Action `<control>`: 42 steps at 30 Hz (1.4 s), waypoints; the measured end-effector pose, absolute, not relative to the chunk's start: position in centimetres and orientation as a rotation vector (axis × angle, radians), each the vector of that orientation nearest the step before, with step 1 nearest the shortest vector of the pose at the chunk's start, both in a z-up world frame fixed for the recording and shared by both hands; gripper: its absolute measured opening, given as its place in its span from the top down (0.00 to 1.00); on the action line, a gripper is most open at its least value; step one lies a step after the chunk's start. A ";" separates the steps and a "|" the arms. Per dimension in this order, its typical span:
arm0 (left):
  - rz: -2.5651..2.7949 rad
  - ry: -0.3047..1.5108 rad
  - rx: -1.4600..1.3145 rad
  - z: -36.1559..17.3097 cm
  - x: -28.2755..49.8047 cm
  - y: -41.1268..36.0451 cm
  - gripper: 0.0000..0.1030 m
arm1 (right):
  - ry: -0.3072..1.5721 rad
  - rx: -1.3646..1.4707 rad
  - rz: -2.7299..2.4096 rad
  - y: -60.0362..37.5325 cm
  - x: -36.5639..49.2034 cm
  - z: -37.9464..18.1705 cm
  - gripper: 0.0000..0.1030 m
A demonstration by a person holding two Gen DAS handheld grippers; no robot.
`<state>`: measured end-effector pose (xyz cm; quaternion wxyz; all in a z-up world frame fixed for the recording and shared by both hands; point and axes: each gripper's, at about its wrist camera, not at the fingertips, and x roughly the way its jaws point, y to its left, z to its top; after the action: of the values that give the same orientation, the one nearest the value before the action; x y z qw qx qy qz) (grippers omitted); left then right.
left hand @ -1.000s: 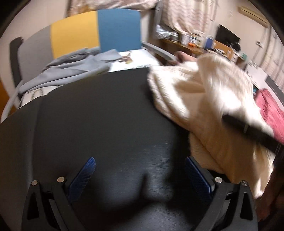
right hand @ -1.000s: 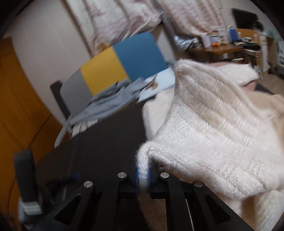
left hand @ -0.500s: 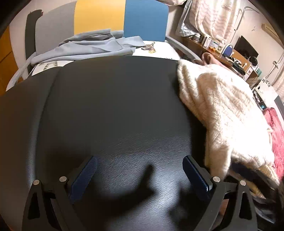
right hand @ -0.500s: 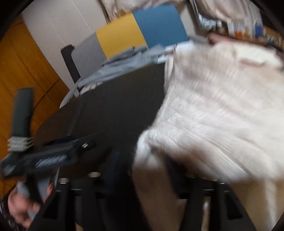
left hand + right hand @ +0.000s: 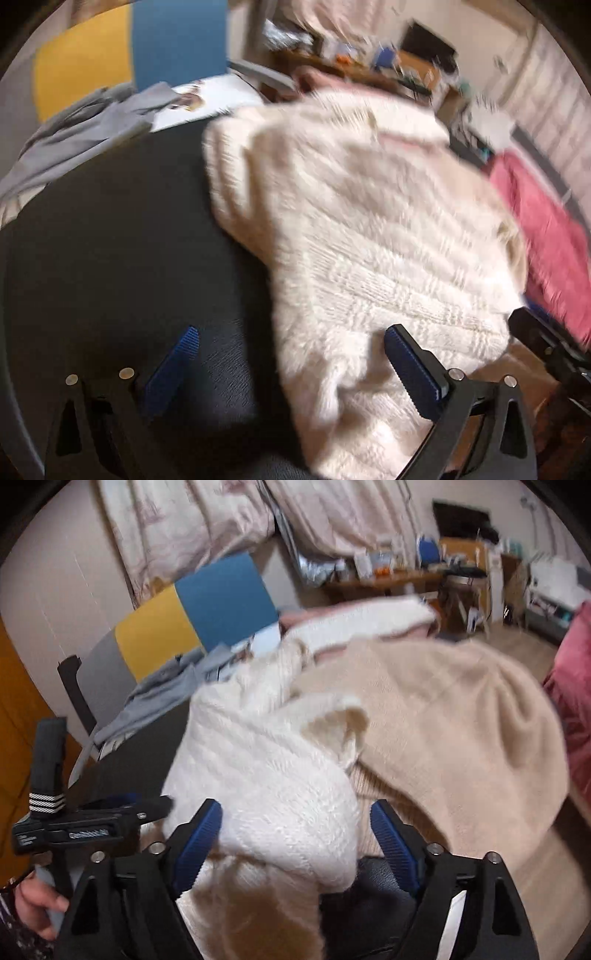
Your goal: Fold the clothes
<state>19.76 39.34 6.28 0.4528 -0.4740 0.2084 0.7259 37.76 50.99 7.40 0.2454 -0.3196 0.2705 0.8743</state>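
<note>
A cream knitted sweater [image 5: 369, 229] lies rumpled on the right side of a black table [image 5: 110, 240], its near edge hanging over the front. My left gripper [image 5: 291, 354] is open, its jaws wide apart, with the sweater's near edge lying between the blue pads. My right gripper [image 5: 295, 834] is open too, and a fold of the sweater [image 5: 266, 771] lies loose between its pads. The left gripper [image 5: 85, 827] also shows at the left of the right wrist view, held by a hand.
A grey garment [image 5: 85, 133] lies on a chair with a grey, yellow and blue back [image 5: 129, 55] behind the table. A beige cloth [image 5: 443, 716] lies beside the sweater. A pink blanket [image 5: 546, 229] is at the right. A cluttered desk [image 5: 399, 576] stands by the far wall.
My right gripper was shut on the sweater's edge a second ago and has opened, letting it drop. My left gripper has moved right, so the sweater now lies between its jaws.
</note>
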 end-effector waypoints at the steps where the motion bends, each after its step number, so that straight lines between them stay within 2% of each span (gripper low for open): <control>1: 1.774 0.552 -1.179 5.5 20.0 40.0 0.00 | 0.753 -0.895 2.382 51.2 37.4 6.9 0.18; 3: 1.732 0.505 -1.248 4.0 19.7 40.6 0.00 | 0.769 -0.934 2.368 51.2 36.9 6.0 0.19; 6: 1.689 0.330 -1.343 3.2 18.4 39.9 0.00 | 0.782 -0.954 2.352 51.5 37.3 5.4 0.42; 7: 1.686 0.343 -1.320 3.3 18.7 39.6 0.02 | 0.786 -0.958 2.346 51.6 37.5 5.3 0.48; 8: 1.683 0.361 -1.294 3.5 19.1 39.4 0.08 | 0.792 -0.956 2.344 51.6 37.7 5.3 0.50; 9: 1.656 0.355 -1.264 3.8 19.4 39.3 0.36 | 0.803 -0.946 2.347 51.6 38.0 5.4 0.52; 10: 1.652 0.358 -1.236 4.5 20.0 38.9 0.60 | 0.813 -0.935 2.349 51.6 38.3 5.5 0.53; 11: 1.652 0.365 -1.208 5.2 20.6 38.5 0.65 | 0.811 -0.924 2.356 51.4 38.4 5.7 0.54; 12: 1.652 0.371 -1.181 5.9 21.2 38.1 0.77 | 0.784 -0.913 2.369 50.8 38.4 6.2 0.54; 13: 1.666 0.393 -1.134 6.7 21.8 37.5 0.79 | 0.758 -0.902 2.383 50.2 38.4 6.6 0.56; 15: 1.697 0.420 -1.054 8.3 22.7 36.0 0.80 | 0.705 -0.879 2.409 49.0 38.3 7.5 0.59; 21: 1.788 0.309 -1.075 10.0 19.7 29.2 0.82 | 0.645 -0.874 2.567 44.4 35.8 8.8 0.61; 26: 1.875 0.212 -1.181 8.3 15.2 24.6 0.82 | 0.618 -0.999 2.657 40.5 31.8 7.5 0.61; 35: 1.990 0.139 -1.135 9.9 12.4 17.5 0.82 | 0.484 -1.122 2.784 34.0 27.7 8.2 0.61; 42: 2.082 0.068 -1.175 8.8 9.2 13.7 0.83 | 0.439 -1.273 2.824 29.3 24.6 6.9 0.61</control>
<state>9.20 13.75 8.79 0.3663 -0.4570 0.0266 0.8101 24.61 29.29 6.90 0.0066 -0.4069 0.1403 0.9026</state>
